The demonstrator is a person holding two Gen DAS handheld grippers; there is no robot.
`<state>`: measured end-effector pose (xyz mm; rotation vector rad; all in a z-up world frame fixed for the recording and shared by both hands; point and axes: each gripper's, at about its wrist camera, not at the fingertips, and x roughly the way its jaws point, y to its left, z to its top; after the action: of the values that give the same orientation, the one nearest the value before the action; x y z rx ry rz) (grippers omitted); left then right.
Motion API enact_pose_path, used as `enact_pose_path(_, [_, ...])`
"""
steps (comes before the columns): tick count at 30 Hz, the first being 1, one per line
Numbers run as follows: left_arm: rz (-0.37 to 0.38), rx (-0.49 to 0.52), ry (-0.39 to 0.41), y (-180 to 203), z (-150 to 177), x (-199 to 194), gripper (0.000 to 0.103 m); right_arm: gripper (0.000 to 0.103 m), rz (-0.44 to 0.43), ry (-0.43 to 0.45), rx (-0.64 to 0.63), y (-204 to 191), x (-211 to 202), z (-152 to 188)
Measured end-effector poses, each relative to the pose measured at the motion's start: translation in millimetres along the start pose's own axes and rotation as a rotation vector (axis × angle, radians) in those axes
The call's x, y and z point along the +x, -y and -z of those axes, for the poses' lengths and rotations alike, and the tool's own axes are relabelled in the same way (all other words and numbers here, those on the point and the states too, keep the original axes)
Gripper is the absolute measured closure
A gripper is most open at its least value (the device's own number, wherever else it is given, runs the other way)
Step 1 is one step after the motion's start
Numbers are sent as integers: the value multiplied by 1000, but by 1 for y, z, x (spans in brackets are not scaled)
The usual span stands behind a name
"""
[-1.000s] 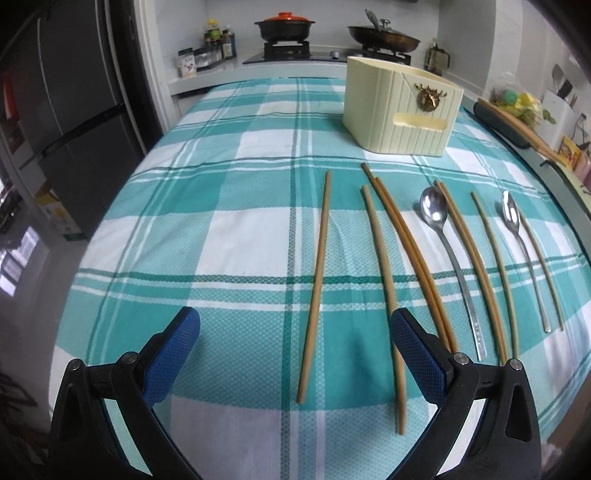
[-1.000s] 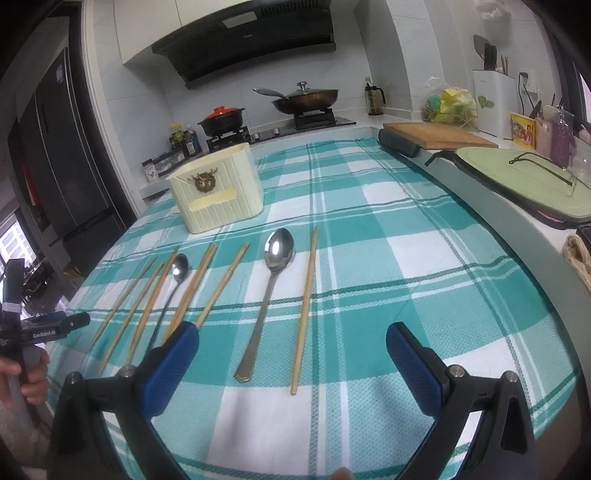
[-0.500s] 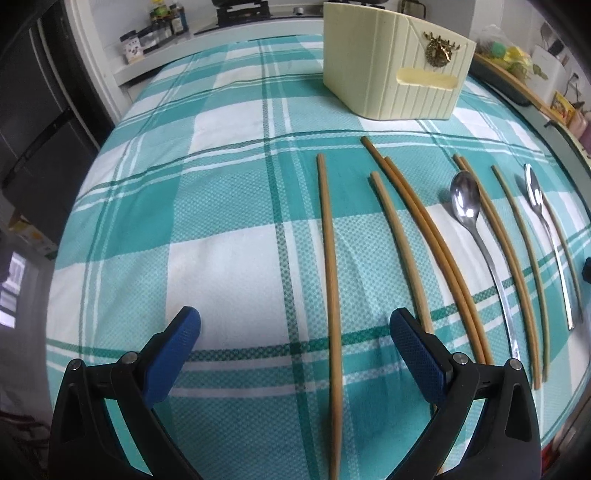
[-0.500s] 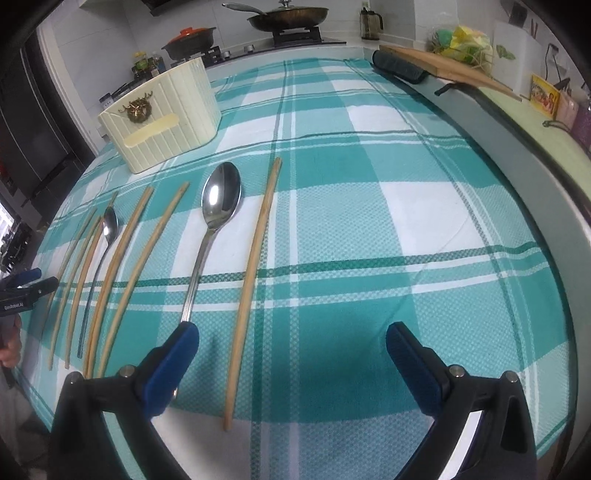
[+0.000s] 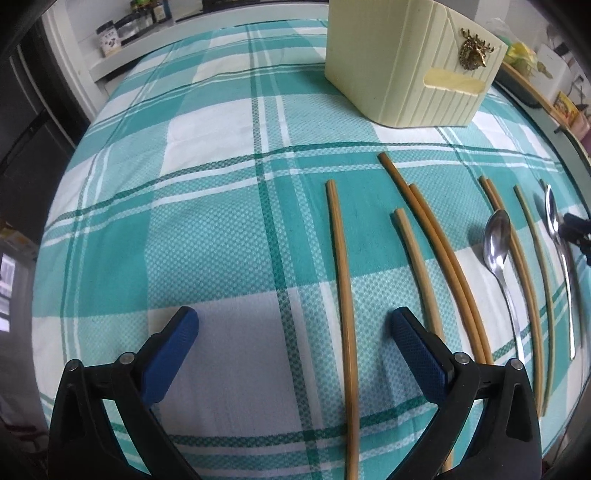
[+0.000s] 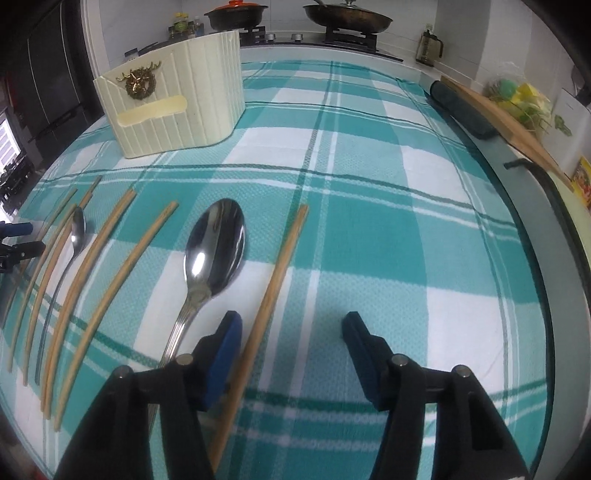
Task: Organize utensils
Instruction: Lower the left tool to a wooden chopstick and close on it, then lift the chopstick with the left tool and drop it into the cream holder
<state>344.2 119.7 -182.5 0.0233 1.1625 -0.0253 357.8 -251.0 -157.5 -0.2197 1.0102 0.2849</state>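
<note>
The chopstick nearest the right tongs lies flat on the checked cloth, running forward between their two blue pads and close against the left pad; I cannot tell whether it touches that pad. Those tongs stand apart, low over the cloth, gripping nothing. Just left of that pad rests the big spoon, bowl pointing away, its handle passing under the tongs' frame. Further left lies a row of more chopsticks and a smaller spoon, all roughly parallel, pointing forward.

The left tongs are also wide apart and hold nothing. One long chopstick runs forward between their pads, nearer the right pad but apart from it. To the right of that pad sit a short chopstick, then a touching pair, then the smaller spoon and the remaining sticks, with the right tongs' tip showing at the far edge.

Ahead of both tongs, beyond the row, the cream ribbed utensil holder stands upright on the desk, with a gold deer-head ornament on its face. Behind it, at the wall, pots sit on a stove.
</note>
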Motion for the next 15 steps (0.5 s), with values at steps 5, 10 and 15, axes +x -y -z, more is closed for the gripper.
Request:
enact_pose_path(5, [15, 19, 14, 6, -18, -2, 34, 91, -21, -13, 19, 5, 16, -33])
enact_pose_path(10, [20, 33, 18, 14, -31, -3, 96, 96, -40, -22, 41, 1, 25, -50])
enact_pose_path(15, [77, -63, 58, -1, -30, -19, 99, 96, -105, 9, 98, -1, 10, -56])
